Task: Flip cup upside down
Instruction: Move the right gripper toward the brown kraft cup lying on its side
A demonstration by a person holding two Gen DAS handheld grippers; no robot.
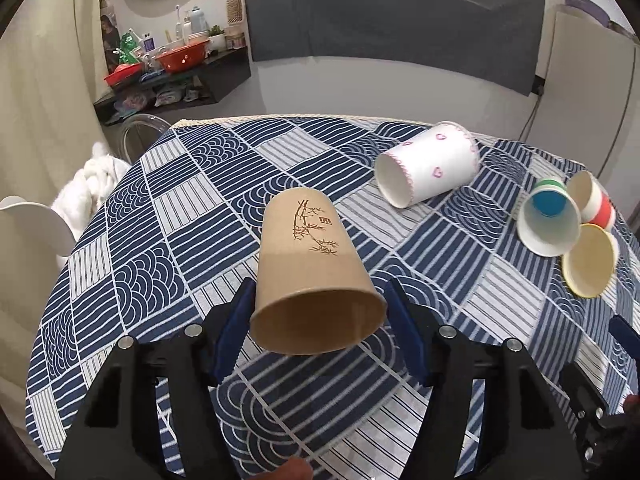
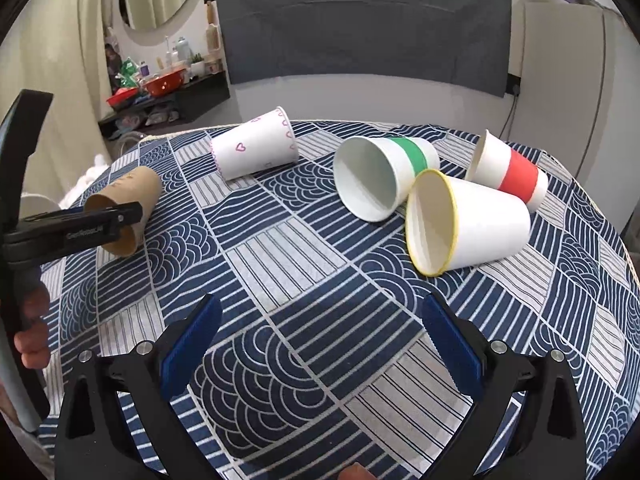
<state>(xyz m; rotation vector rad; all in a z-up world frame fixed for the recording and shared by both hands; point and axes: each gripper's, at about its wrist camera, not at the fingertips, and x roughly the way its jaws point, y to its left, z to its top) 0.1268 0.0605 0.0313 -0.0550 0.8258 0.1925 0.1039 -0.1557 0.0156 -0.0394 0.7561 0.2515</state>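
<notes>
Brown paper cup point(image 1: 316, 272): on its side on the blue-and-white patterned tablecloth point(image 1: 168, 216), mouth toward me, between my left gripper's point(image 1: 320, 320) spread fingers; left of the rest

White heart-printed cup point(image 2: 254, 146): on its side, behind, near the far edge

Green-banded point(image 2: 384, 172), yellow-rimmed point(image 2: 468, 222), red-banded point(image 2: 508, 168) paper cups: clustered on their sides at right, ahead of my right gripper point(image 2: 320, 340); yellow-rimmed nearest me
</notes>
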